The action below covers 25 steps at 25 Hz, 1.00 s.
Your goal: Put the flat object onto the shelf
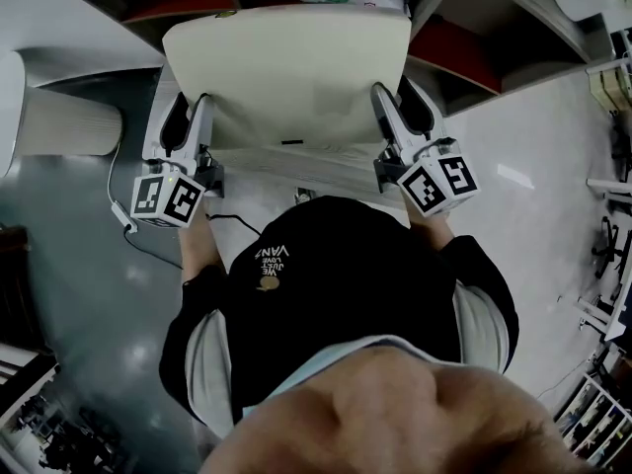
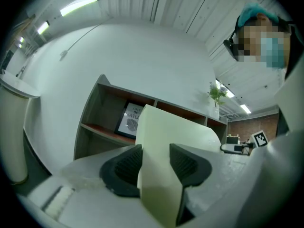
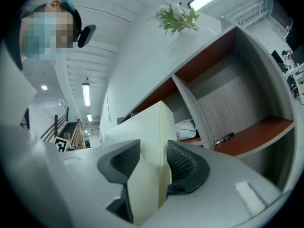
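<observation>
Gripping the flat cream board (image 1: pixel 286 67) by its left and right edges, the left tongs (image 1: pixel 193 117) and the right tongs (image 1: pixel 405 107) each pinch it between dark ribbed pads (image 2: pixel 127 164). In both gripper views the board's edge fills the gap between the jaws. The board is held in the air in front of the person's chest, with its far edge towards the grey shelf unit (image 1: pixel 464 52). It rests on none of the unit's red-brown boards. In the left gripper view, a compartment at the shelf's left end holds a framed print (image 2: pixel 129 120) leaning against the back wall. In the right gripper view, the compartment just behind the board's far corner holds a white packet (image 3: pixel 184 127). The next compartment to the right holds only a small dark pen-like thing (image 3: pixel 223 138), lying on its red-brown board. A green plant (image 3: pixel 176 15) stands on top of the unit. The lower left compartment is too dark to read.
</observation>
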Motion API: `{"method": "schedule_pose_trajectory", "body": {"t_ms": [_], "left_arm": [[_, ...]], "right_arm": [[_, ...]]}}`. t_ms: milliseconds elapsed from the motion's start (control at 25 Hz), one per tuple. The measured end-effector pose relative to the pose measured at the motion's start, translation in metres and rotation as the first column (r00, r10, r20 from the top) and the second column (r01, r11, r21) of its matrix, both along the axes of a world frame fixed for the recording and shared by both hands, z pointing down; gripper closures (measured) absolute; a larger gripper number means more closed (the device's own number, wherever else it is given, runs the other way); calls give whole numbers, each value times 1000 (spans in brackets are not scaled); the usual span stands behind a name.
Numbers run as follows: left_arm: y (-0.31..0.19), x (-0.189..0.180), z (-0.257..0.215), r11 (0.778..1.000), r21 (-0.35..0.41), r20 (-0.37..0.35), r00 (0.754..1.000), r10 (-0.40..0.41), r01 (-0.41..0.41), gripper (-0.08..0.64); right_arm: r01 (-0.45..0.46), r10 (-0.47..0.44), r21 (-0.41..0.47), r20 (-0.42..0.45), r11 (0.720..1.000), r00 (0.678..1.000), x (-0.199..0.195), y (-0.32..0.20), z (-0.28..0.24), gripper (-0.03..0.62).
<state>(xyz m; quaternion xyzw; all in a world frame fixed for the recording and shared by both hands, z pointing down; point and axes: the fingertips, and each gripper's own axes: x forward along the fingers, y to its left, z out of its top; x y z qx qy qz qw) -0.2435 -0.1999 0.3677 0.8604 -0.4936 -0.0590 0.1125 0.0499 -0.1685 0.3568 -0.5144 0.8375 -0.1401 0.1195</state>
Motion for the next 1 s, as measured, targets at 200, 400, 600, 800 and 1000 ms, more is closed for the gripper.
{"method": "schedule_pose_trajectory", "body": {"t_ms": [200, 400, 600, 800, 1000], "left_arm": [[-2, -7, -23, 999, 53, -14, 1000, 6, -5, 378], [-5, -10, -43, 994, 105, -21, 999, 26, -24, 382], [-8, -10, -63, 985, 165, -32, 998, 51, -45, 385], [-20, -7, -95, 974, 218, -37, 997, 74, -64, 387], [-21, 0, -122, 952, 290, -16, 994, 108, -99, 390]], "right_arm": [[-28, 28, 47, -9, 999, 1000, -6, 3, -16, 437], [-60, 60, 88, -1, 994, 998, -9, 5, -32, 440], [-85, 87, 147, -1, 985, 996, -9, 8, -53, 440], [-103, 105, 207, 5, 973, 994, -7, 1, -86, 440], [-117, 122, 272, -2, 955, 993, -4, 3, -107, 440]]}}
